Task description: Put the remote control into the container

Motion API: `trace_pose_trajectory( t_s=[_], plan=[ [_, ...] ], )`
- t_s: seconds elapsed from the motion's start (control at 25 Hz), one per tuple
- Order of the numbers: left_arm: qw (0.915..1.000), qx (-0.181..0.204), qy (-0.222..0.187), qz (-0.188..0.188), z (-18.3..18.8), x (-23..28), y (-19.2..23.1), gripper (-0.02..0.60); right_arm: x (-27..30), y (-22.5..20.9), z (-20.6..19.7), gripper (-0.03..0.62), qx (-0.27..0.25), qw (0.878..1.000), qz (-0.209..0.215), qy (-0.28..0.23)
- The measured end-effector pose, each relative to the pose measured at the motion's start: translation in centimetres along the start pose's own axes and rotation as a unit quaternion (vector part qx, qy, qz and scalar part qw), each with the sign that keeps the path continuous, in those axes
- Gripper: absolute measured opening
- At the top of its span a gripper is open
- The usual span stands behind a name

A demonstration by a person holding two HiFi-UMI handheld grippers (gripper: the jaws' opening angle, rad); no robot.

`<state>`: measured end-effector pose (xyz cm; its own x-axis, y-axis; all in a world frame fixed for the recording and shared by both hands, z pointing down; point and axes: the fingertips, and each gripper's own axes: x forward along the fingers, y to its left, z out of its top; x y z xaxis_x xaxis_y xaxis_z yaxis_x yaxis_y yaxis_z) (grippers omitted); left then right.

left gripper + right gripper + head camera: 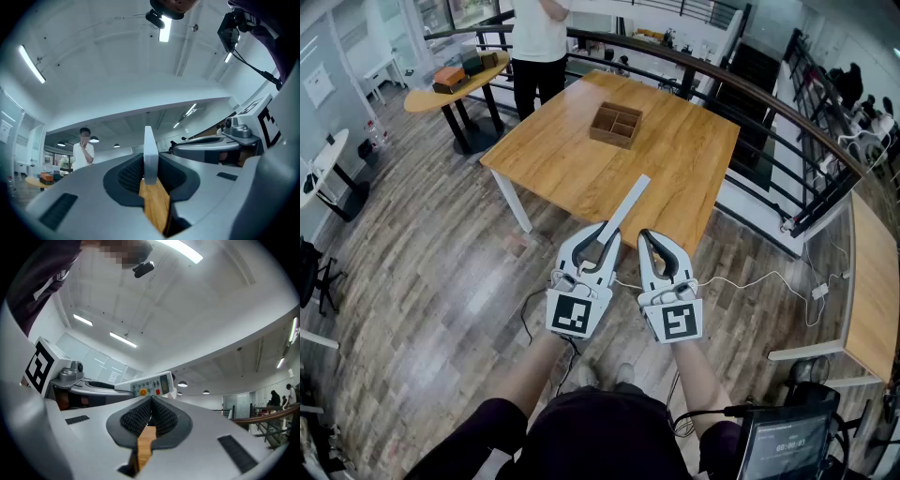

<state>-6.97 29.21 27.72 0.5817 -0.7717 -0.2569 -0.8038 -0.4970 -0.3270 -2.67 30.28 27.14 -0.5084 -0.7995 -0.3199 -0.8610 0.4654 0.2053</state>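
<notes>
A long white remote control (628, 201) sticks out forward from my left gripper (606, 234), which is shut on its near end. In the left gripper view the remote (149, 152) stands edge-on between the dark pads of the left gripper (149, 177). My right gripper (648, 235) is beside it on the right, shut with nothing in it; its pads (140, 417) meet in the right gripper view, where the remote's button face (151, 386) shows to the left. The container, a brown wooden box (615, 124) with compartments, sits far ahead on the wooden table (581, 169). Both grippers are held over the floor, short of the table.
A person in a white shirt (539, 37) stands at the table's far side. A round table (422, 97) with boxes is at the back left. A dark railing (769, 112) runs on the right. A white cable (750, 278) lies on the floor, near another wooden tabletop (872, 281).
</notes>
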Motion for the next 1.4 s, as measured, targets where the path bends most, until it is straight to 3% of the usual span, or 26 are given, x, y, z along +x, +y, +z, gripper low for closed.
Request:
trace_pose_trajectory(
  t_s=[0.44,1.4],
  plan=[
    [0.9999,0.001,0.005,-0.016,-2.1,1.5,1.5,0.081,1.6,-0.5,-3.0,0.017,-0.008,0.999,-0.011,0.033],
    [0.9996,0.01,0.026,0.007,-9.3,19.0,6.7,0.081,14.5,-13.9,-10.1,0.017,0.022,1.0,0.008,0.012]
  ],
)
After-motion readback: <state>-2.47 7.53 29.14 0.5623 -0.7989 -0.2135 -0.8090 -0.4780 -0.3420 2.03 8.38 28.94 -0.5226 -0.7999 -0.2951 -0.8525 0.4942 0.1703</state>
